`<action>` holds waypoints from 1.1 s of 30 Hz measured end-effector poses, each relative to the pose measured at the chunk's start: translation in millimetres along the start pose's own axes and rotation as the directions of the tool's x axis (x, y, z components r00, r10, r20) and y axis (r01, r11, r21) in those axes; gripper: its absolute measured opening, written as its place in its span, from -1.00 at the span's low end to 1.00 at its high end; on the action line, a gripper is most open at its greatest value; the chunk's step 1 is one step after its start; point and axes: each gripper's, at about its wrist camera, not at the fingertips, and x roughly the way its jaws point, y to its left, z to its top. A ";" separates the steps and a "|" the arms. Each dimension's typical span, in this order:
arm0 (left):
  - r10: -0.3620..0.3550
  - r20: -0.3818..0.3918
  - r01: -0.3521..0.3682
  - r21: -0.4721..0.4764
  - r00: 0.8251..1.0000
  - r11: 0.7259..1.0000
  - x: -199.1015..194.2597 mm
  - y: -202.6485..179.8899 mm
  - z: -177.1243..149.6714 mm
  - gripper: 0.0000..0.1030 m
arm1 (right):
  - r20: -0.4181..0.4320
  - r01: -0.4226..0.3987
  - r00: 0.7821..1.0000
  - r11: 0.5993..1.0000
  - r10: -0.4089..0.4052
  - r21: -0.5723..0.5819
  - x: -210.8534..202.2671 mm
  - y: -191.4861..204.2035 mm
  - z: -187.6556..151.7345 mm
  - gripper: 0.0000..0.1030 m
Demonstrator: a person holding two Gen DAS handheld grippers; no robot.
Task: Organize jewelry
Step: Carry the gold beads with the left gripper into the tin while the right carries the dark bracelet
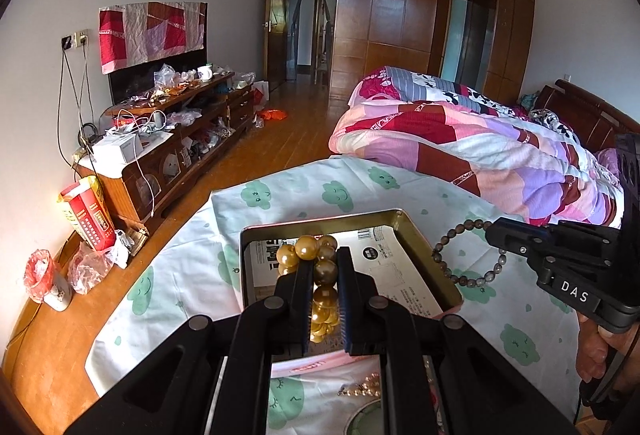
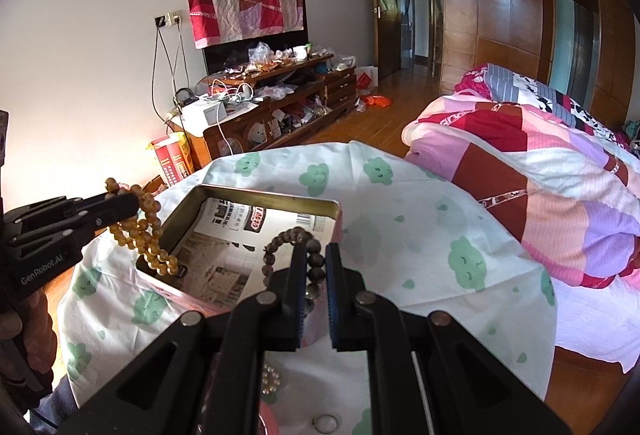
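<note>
First, the left wrist view: the left gripper (image 1: 325, 267) is clamped on an amber bead bracelet (image 1: 316, 267), held above the open metal tin (image 1: 424, 255) on the cloud-print cloth (image 1: 280, 195).

Next, the right wrist view: the right gripper (image 2: 311, 267) is clamped on a dark wooden bead bracelet (image 2: 288, 239), also above the tin. A pearl strand (image 2: 271, 379) and a ring (image 2: 325, 424) lie on the cloth below.

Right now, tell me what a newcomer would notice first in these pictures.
Two strings of beads held up over the open metal tin: the left tongs clamp the amber beads and the right tongs clamp the dark bracelet. The tin stands on a white cloth with green clouds. Behind it, a bright pink and red quilt fills the right side.
</note>
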 end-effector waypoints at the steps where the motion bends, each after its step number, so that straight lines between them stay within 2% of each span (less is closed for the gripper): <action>1: 0.000 0.000 0.000 0.002 1.000 1.000 1.3 0.4 0.7 -0.81 | -0.002 -0.001 1.000 1.000 0.001 -0.001 1.8 0.3 0.9 -0.78; 18: -0.008 -0.063 0.006 -0.033 0.998 0.999 42.3 15.5 6.6 -0.81 | -0.040 -0.030 0.999 0.998 0.028 -0.052 43.1 21.1 22.4 -0.78; 33: 0.037 -0.103 -0.037 -0.003 0.994 0.999 70.6 19.5 2.4 -0.80 | -0.110 -0.020 0.994 0.999 0.014 -0.048 84.1 22.5 17.0 -0.78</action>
